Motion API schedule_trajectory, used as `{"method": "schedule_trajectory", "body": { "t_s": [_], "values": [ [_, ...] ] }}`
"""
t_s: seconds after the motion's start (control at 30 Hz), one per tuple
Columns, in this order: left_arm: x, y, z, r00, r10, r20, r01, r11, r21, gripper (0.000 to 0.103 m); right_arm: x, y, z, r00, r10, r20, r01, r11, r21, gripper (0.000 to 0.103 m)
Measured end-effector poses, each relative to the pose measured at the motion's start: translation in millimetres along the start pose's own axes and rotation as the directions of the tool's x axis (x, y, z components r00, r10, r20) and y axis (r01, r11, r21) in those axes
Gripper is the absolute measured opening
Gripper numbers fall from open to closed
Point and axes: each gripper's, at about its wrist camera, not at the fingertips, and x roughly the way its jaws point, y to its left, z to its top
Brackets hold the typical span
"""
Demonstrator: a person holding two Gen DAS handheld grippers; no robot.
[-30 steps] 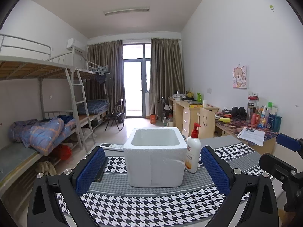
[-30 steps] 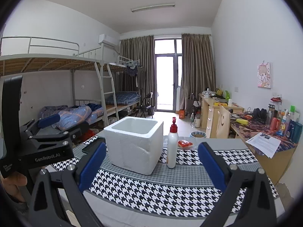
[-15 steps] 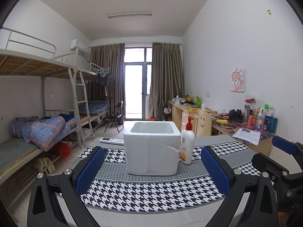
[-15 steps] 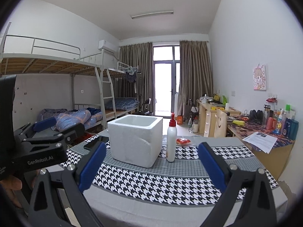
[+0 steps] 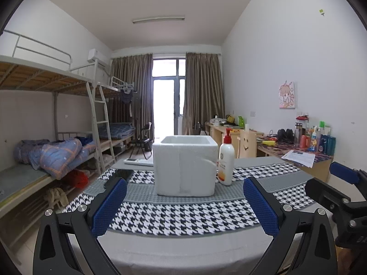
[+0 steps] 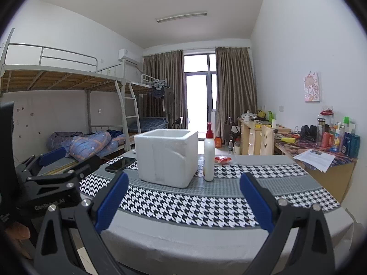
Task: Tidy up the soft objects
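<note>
Both grippers held level at the near edge of the surface (image 5: pixel 183 247), which carries a houndstooth cloth (image 5: pixel 183 215). Left gripper (image 5: pixel 184 202): blue-padded fingers (image 5: pixel 110 204) spread wide apart, nothing between them. Right gripper (image 6: pixel 182 198): likewise spread, holding nothing. White foam box (image 5: pixel 185 168) stands upright mid-cloth, open top; its contents cannot be seen. A pump bottle (image 5: pixel 226 158) stands just beside its right wall. A dark phone (image 6: pixel 120 164) lies left of the box; a small red packet (image 6: pixel 223 159) lies behind the bottle.
</note>
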Motion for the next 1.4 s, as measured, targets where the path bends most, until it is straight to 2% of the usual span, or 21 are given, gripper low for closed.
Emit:
{"method": "schedule_trajectory", "body": {
  "t_s": [0.2,0.47,0.97,1.4],
  "values": [
    [-8.4,3.5,-14.5,1.0,0.0,0.018,0.0,1.0,-0.023,0.102,-1.9,-3.9,-11.7,1.0,0.022,-0.001,-0.022,0.999,0.03,0.099],
    [-4.2,3.4,-28.8,1.0,-0.006,-0.018,0.005,1.0,-0.013,0.102,-3.4,1.7,-21.0,1.0,0.013,-0.01,-0.013,1.0,0.026,0.099],
    [-0.3,5.9,-32.3,0.999,0.015,-0.05,-0.015,1.0,-0.008,0.102,-4.4,5.2,-23.9,1.0,-0.002,-0.018,0.002,1.0,-0.001,0.102],
    [-8.7,4.0,-31.4,0.999,0.016,-0.037,-0.016,1.0,-0.003,0.102,-12.6,6.1,-21.8,1.0,-0.008,0.002,0.008,1.0,-0.008,0.103]
  ]
}}
